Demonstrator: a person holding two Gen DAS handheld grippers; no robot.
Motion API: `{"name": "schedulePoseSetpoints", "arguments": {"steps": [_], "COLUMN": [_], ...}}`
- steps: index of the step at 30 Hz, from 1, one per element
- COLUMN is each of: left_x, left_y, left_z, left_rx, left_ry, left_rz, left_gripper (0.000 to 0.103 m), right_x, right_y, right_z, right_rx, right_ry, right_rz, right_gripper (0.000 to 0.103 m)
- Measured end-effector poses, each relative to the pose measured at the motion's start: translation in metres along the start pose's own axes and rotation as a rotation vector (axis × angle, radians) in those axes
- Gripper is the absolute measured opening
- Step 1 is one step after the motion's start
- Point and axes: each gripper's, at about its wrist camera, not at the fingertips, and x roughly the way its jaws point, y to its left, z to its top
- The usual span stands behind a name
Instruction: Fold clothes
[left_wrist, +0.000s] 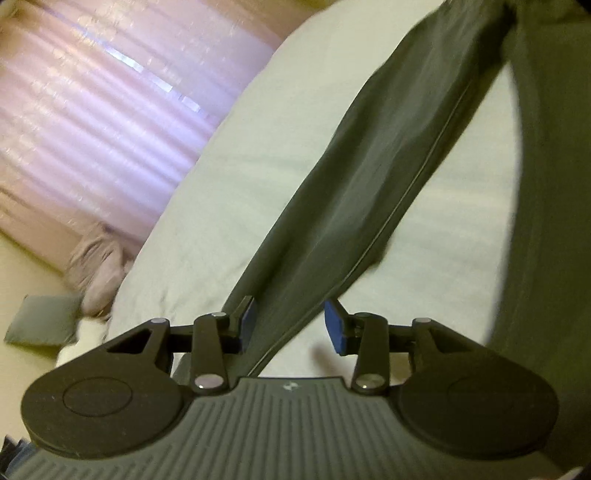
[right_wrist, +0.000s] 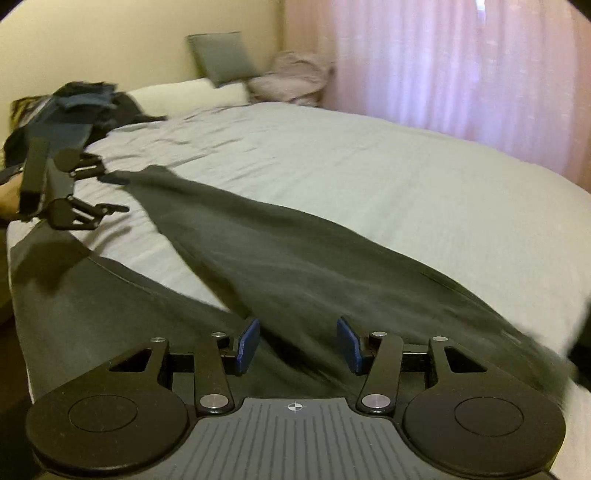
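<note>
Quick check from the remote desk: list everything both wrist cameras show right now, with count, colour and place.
dark trousers: one pair, dark grey-green, spread across the bed.
bed sheet: one, pale grey-white, covering the bed.
clothes pile: one heap, dark blue and black, far left of the bed.
grey cushion: one, against the wall.
pinkish bundle: one, by the curtain.
curtain: pink, far side.
left gripper: open, a trouser leg between its fingers.
right gripper: open, over the trousers.

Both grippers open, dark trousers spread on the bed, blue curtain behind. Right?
Not quite: the curtain is pink, not blue, as the right wrist view shows. The rest holds: left gripper and right gripper are open, dark trousers lie on the bed.
</note>
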Motion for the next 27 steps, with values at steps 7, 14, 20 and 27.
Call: {"name": "schedulePoseSetpoints", "arguments": {"steps": [7, 14, 20, 27], "left_x": [0.032, 0.063, 0.080, 0.088], "left_y": [0.102, 0.187, 0.196, 0.202], "left_z": [-0.073, -0.142, -0.183, -0.205], "left_rx": [-0.246, -1.008, -1.413, -1.626], "left_ry": [0.153, 0.141, 0.249, 0.206], "left_rz": [0.101, -0.140, -0.176, -0.317], "left_gripper": [0.038, 0.042, 0.052, 0.052], "right_x": [0.073, 0.118, 0.131, 0.122], "right_y": [0.018, 0.025, 0.030, 0.024], "right_z": [0.040, 0.055, 0.046, 0.047], "right_rx": [-0.025, -0.032, -0.047, -0.038], "right_ry": [0.016, 0.027, 0.063, 0.043], "right_rz": [0.084, 0.101, 0.088, 0.051], "right_gripper": [0.051, 0.051, 0.051, 0.051]}}
